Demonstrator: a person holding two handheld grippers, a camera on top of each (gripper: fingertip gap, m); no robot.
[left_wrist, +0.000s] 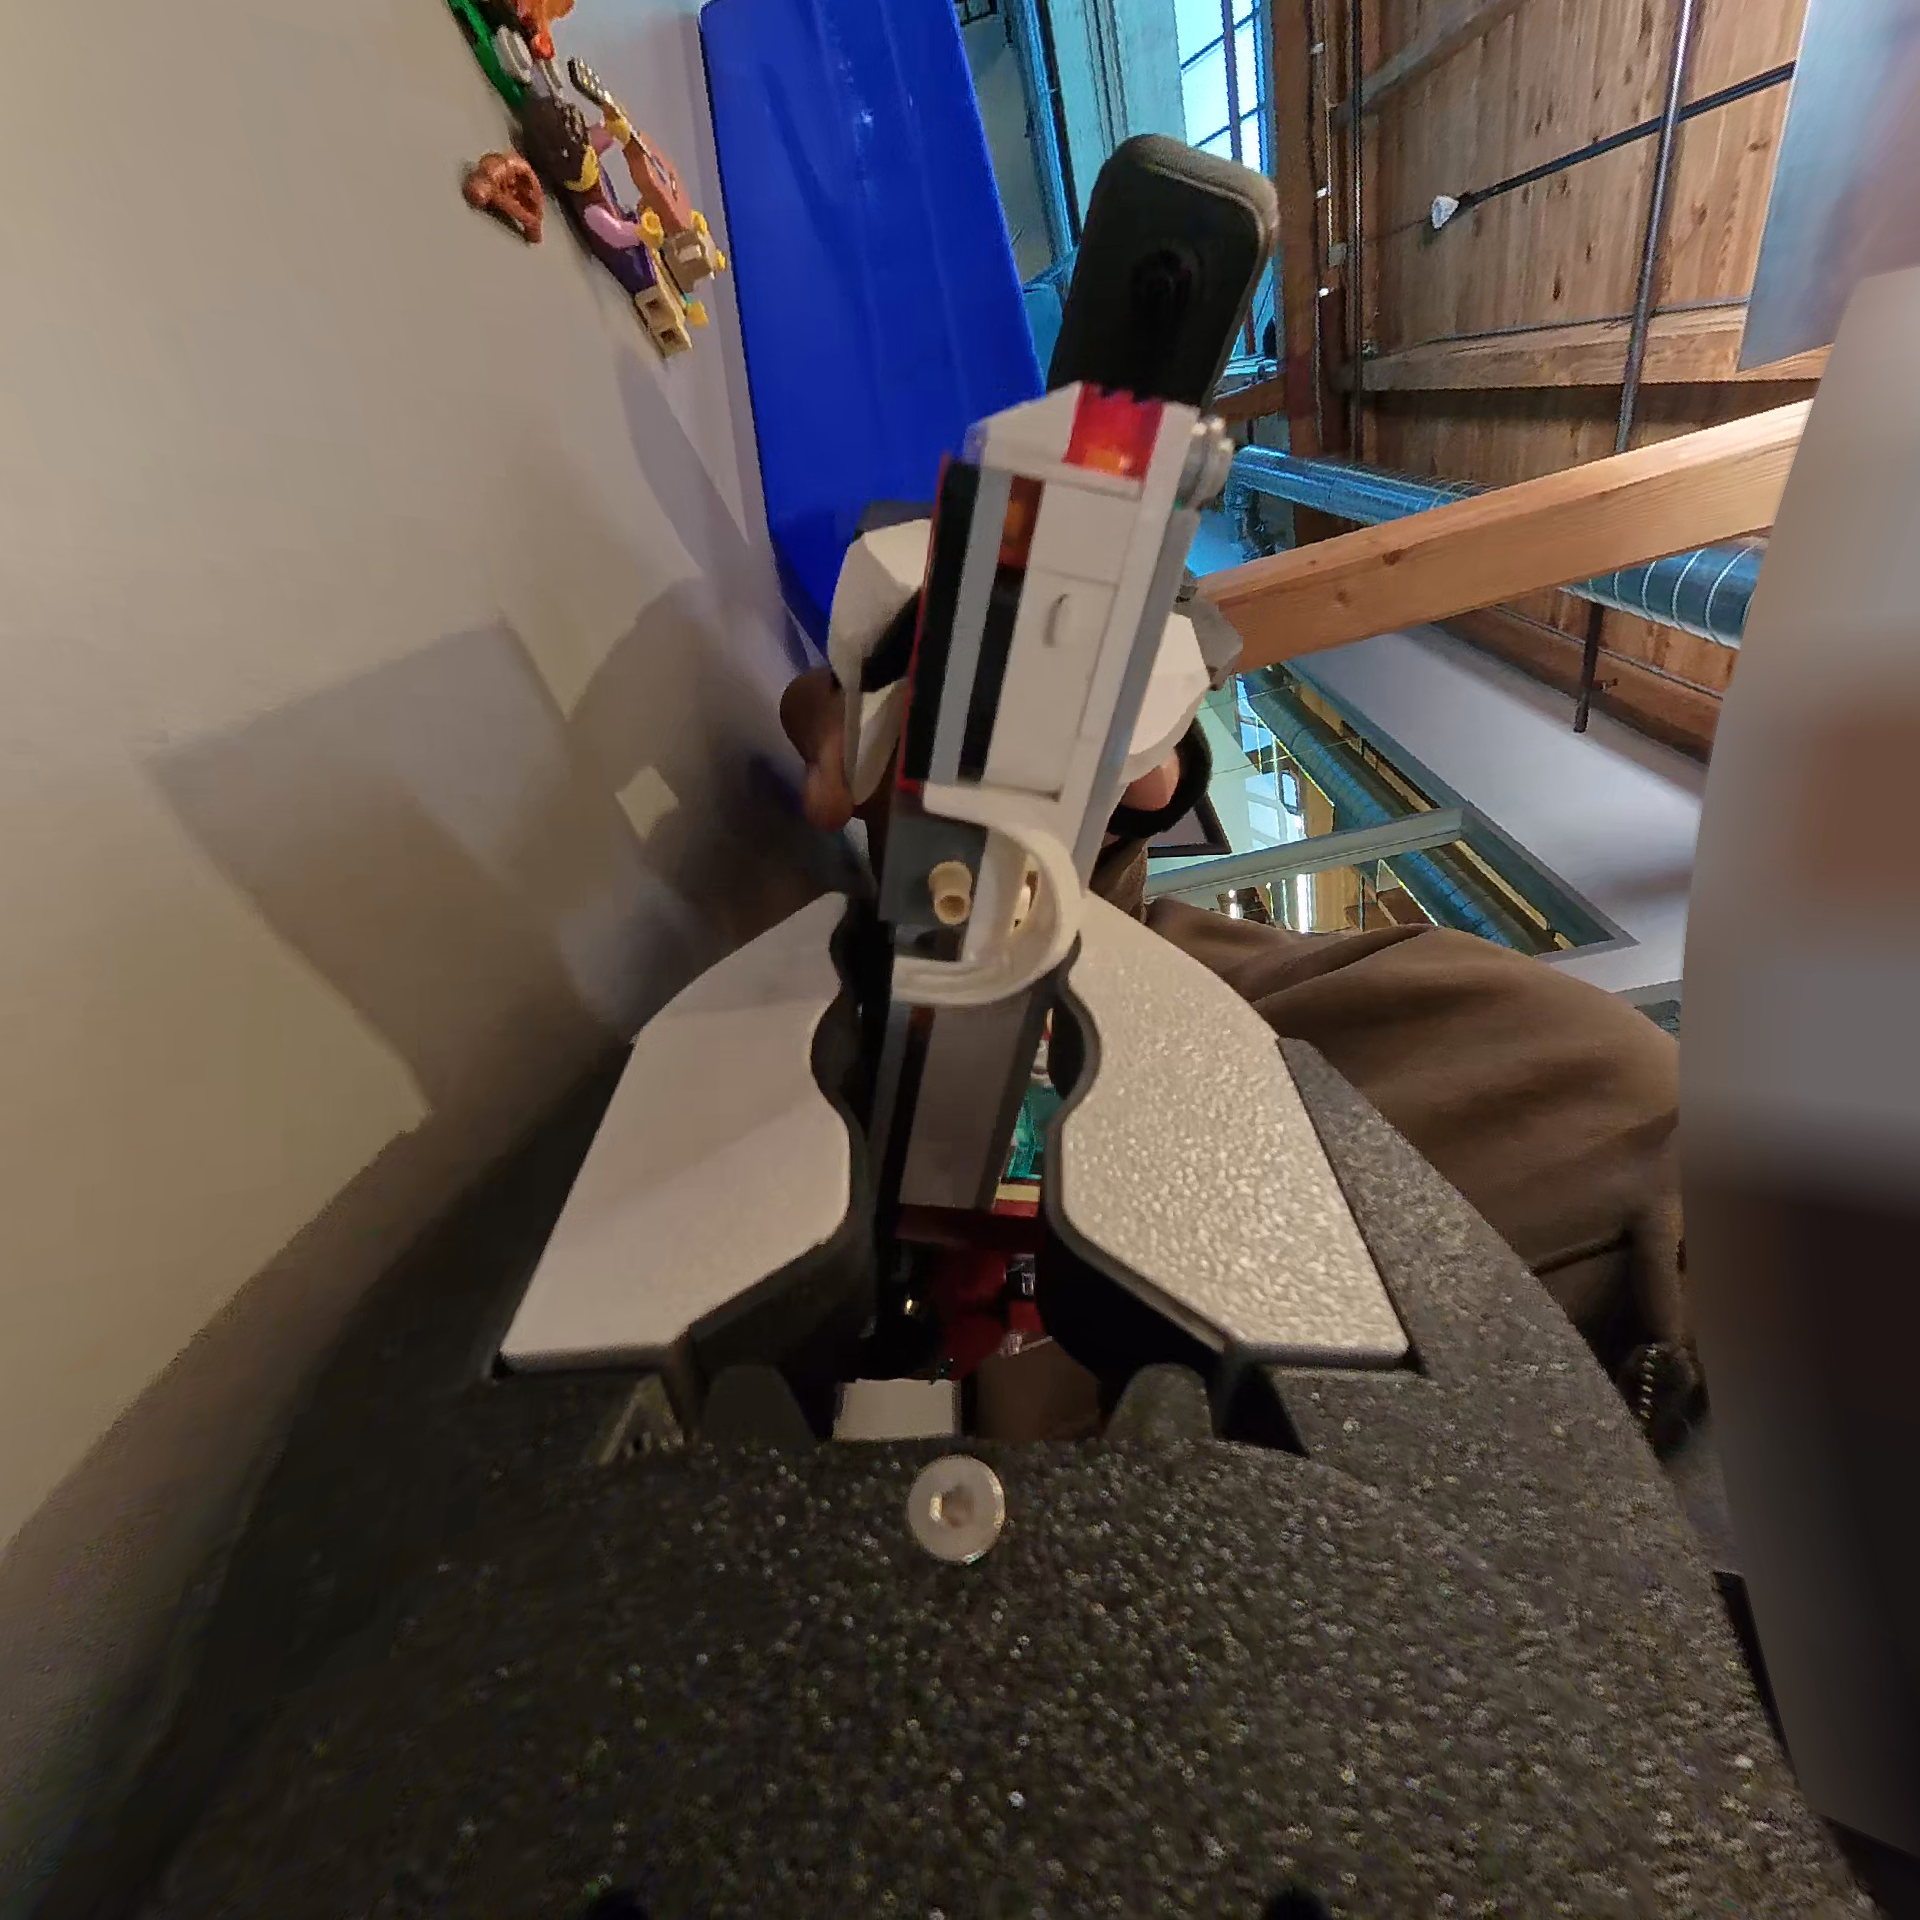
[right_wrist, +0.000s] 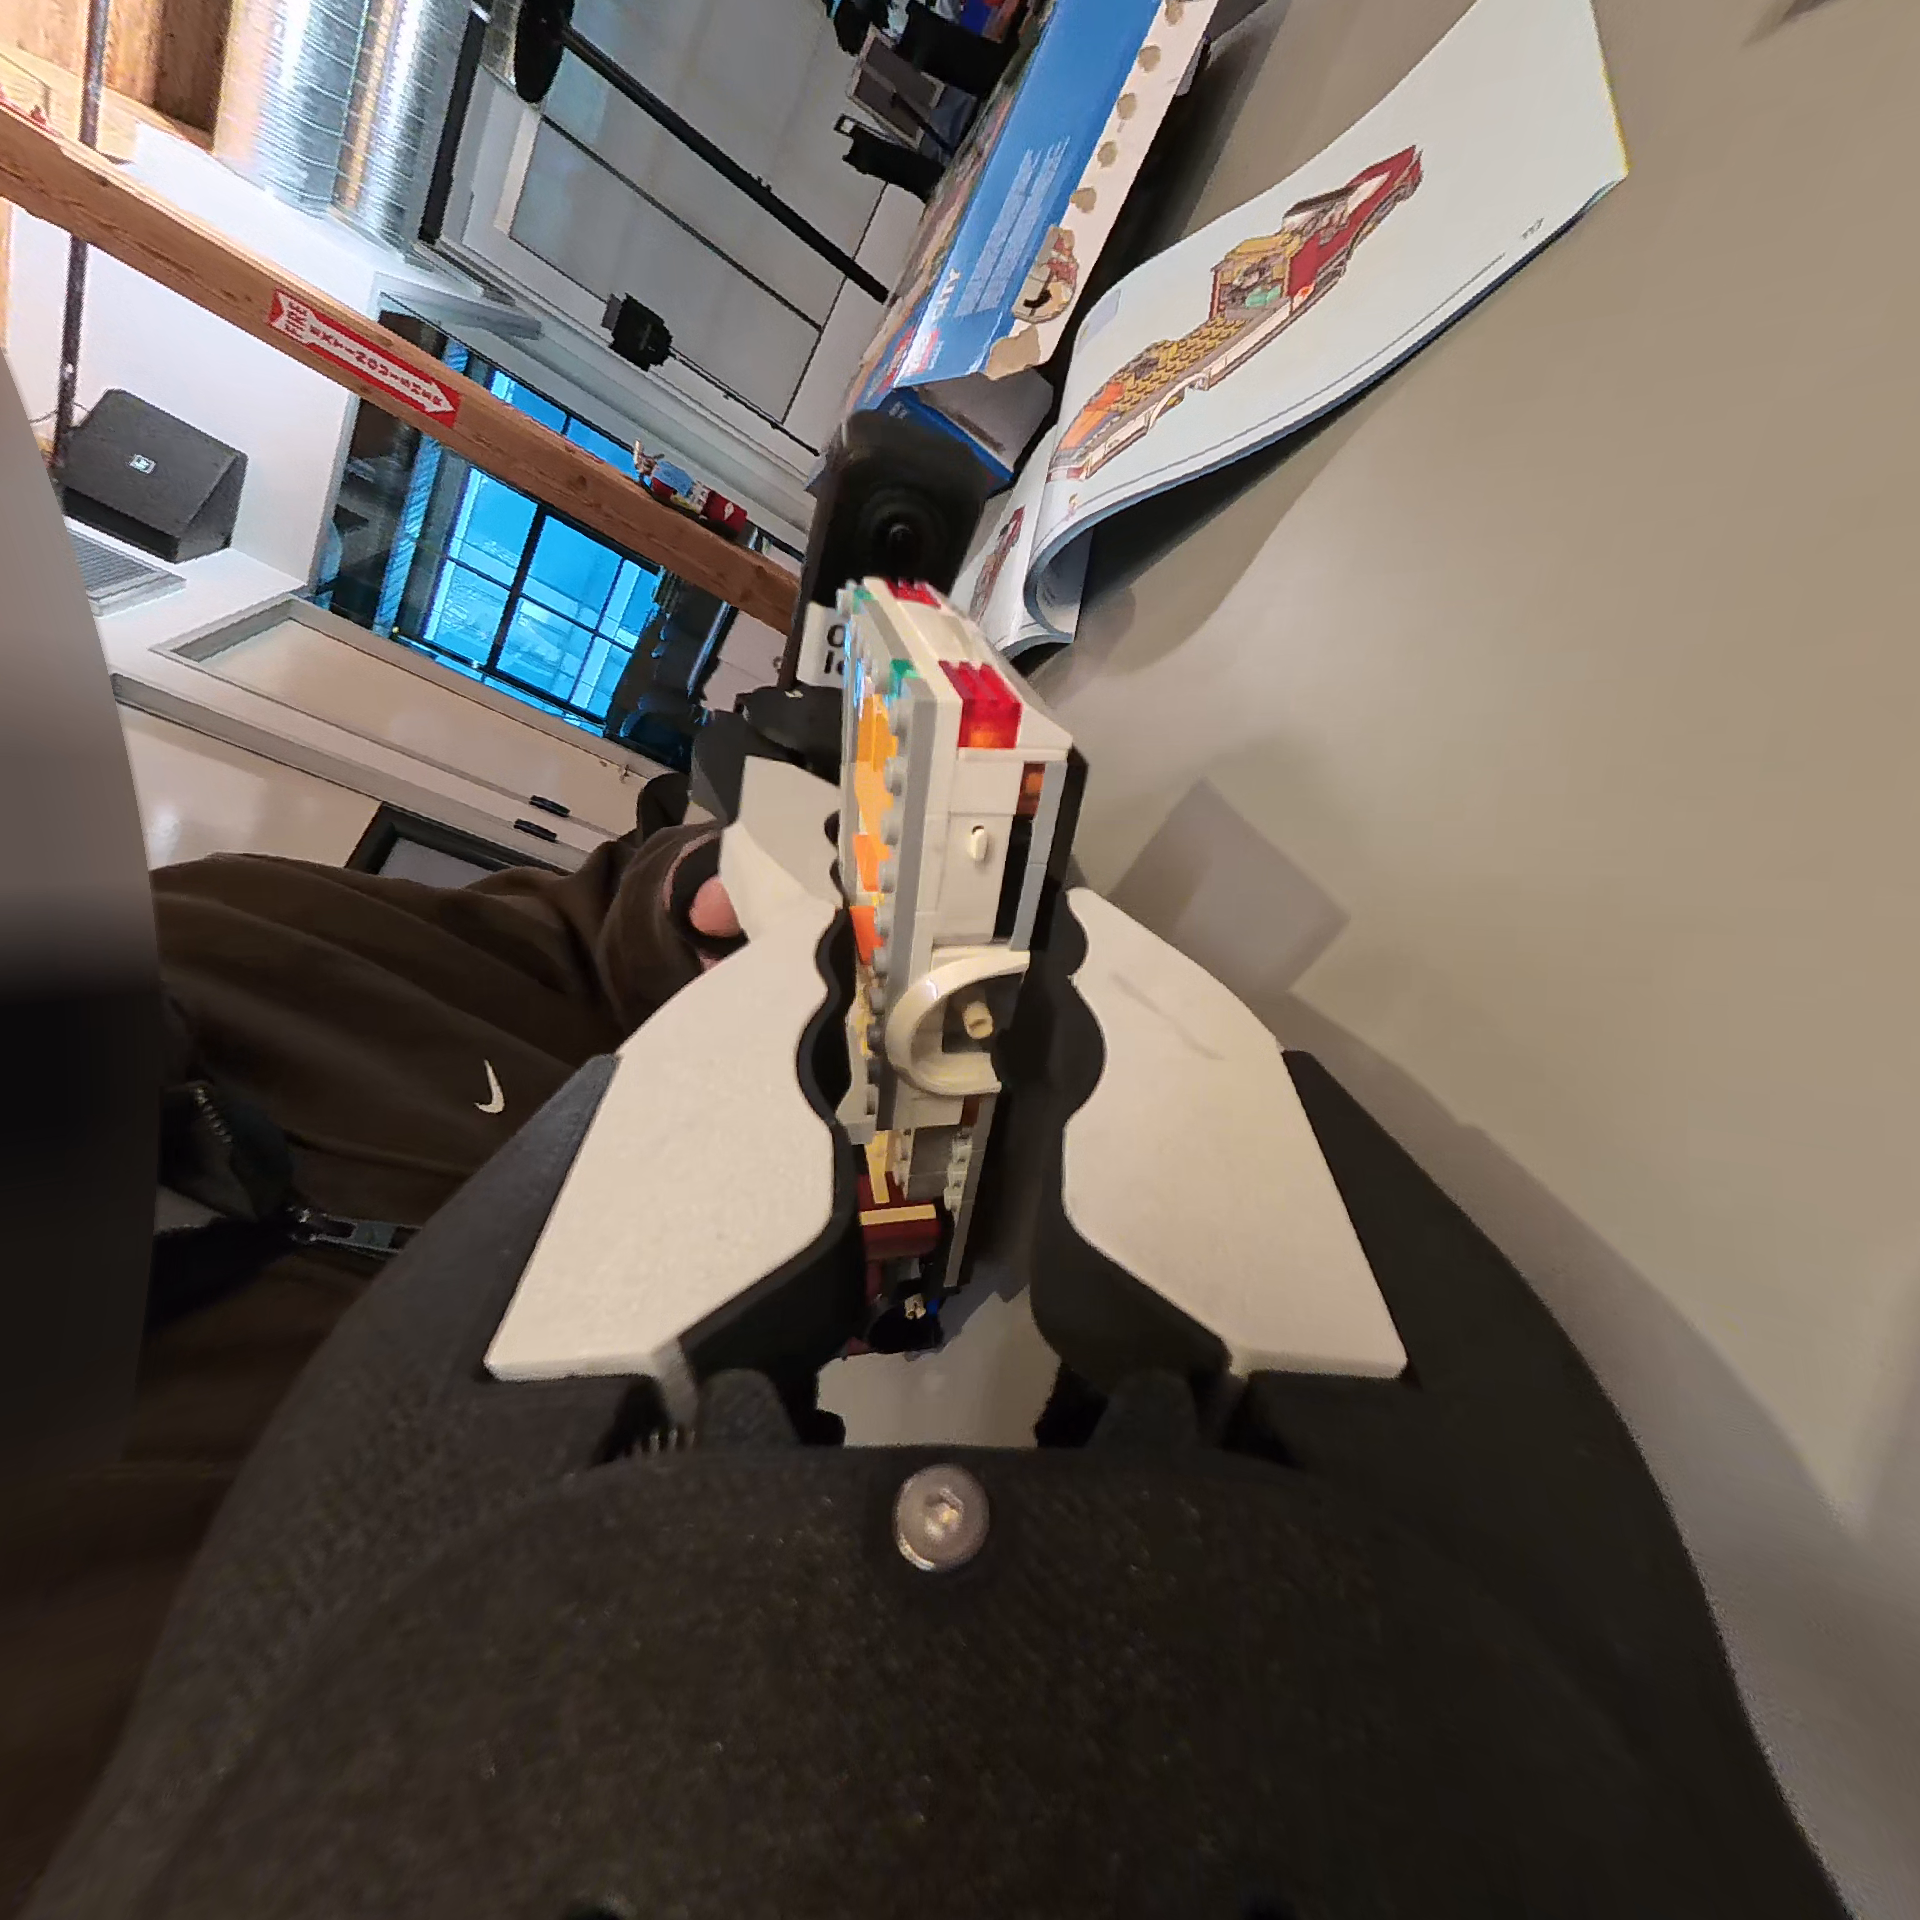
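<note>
Both hand-held grippers are on one thing here: a white and grey brick-built model (left_wrist: 1023, 665) with a red translucent block at one end and a curved white wheel arch, held up off the pale table (left_wrist: 260, 623).

The left hand-held gripper (left_wrist: 961, 997) is closed on the model's near end, its pale fingers (left_wrist: 1174, 1081) pressed against either side of the grey and black strip.

In the right wrist view, the right hand-held gripper (right_wrist: 951, 997) clamps the same model (right_wrist: 951, 831), studded grey plate against one finger, dark edge against the other, orange and yellow pieces showing along the studs.

The opposing gripper sits just beyond the model in each view, gripping its far end, with a gloved hand (right_wrist: 712, 904) and brown sleeve behind.

On the table: an open instruction booklet (right_wrist: 1299, 312) and blue box (right_wrist: 997, 208) far right; minifigures (left_wrist: 623, 208) and a blue bin (left_wrist: 862, 291) far left.
</note>
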